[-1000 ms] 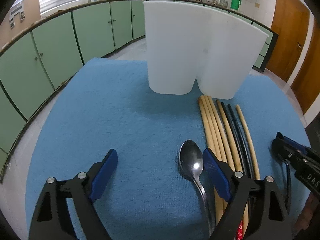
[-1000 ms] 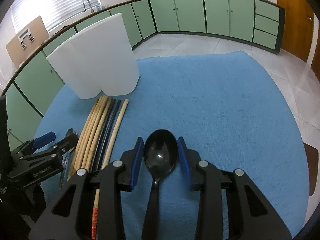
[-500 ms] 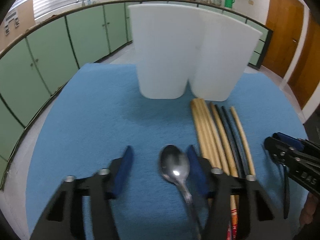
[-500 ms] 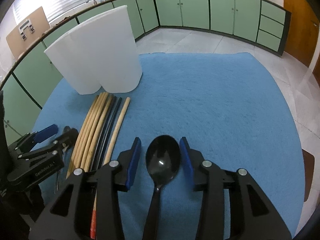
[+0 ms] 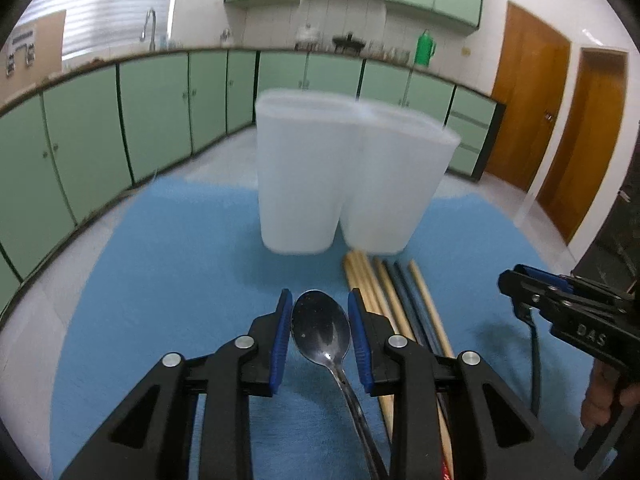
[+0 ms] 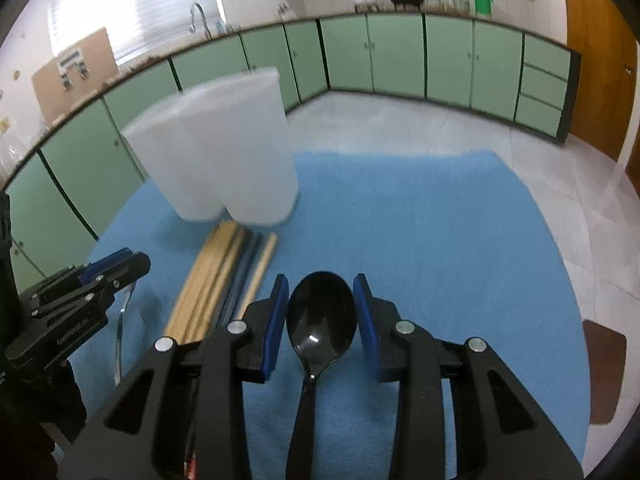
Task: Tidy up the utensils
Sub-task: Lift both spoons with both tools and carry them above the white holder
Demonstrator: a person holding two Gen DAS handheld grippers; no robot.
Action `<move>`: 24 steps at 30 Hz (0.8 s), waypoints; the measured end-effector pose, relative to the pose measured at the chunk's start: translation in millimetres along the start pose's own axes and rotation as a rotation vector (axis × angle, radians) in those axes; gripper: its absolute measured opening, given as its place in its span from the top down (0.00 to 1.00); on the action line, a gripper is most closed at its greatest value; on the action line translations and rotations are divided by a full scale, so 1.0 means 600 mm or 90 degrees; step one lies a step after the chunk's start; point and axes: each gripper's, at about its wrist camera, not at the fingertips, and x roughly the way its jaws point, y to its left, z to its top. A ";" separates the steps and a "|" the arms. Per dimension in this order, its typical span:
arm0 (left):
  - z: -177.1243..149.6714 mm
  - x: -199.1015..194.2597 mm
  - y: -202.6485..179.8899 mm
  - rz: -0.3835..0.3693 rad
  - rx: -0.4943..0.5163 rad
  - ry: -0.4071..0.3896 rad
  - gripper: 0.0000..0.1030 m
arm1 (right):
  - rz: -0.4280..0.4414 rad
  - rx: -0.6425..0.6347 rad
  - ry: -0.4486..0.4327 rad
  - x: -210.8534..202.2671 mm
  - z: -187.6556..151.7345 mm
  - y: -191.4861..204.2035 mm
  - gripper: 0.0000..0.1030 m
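We are closing left gripper [image 5: 320, 330] on metal spoon [image 5: 321, 330], bowl between pads, near white holder [image 5: 344, 184]. Right gripper [image 6: 321, 318] is gripping black spoon [image 6: 321, 320] above blue mat [image 6: 440, 240]. Chopsticks [image 5: 394, 304] are lying just beside. Risks we are judging: bowl-edge grip slipping, spoon pivoting, handle snagging chopsticks, spoons colliding at holder rim.

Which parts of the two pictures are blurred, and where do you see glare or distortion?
Left wrist view: the white holder has smeared edges, while the metal spoon stays sharp; the cabinet line bends from the fisheye lens. Right wrist view: the holder and chopsticks are blurred, the black spoon is sharp with a small bright glint, and the window at upper left is washed out.
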 end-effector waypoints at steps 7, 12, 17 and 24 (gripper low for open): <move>0.020 -0.054 -0.013 0.005 0.038 -0.096 0.73 | 0.026 -0.006 -0.072 -0.032 0.032 0.008 0.69; 0.048 -0.082 -0.013 0.000 0.037 -0.138 0.73 | 0.037 -0.028 -0.111 -0.048 0.062 0.016 0.69; 0.058 -0.087 -0.018 0.003 0.048 -0.162 0.73 | 0.049 -0.035 -0.135 -0.058 0.090 0.018 0.69; 0.074 -0.099 -0.014 -0.001 0.041 -0.185 0.73 | 0.053 -0.051 -0.159 -0.072 0.110 0.026 0.69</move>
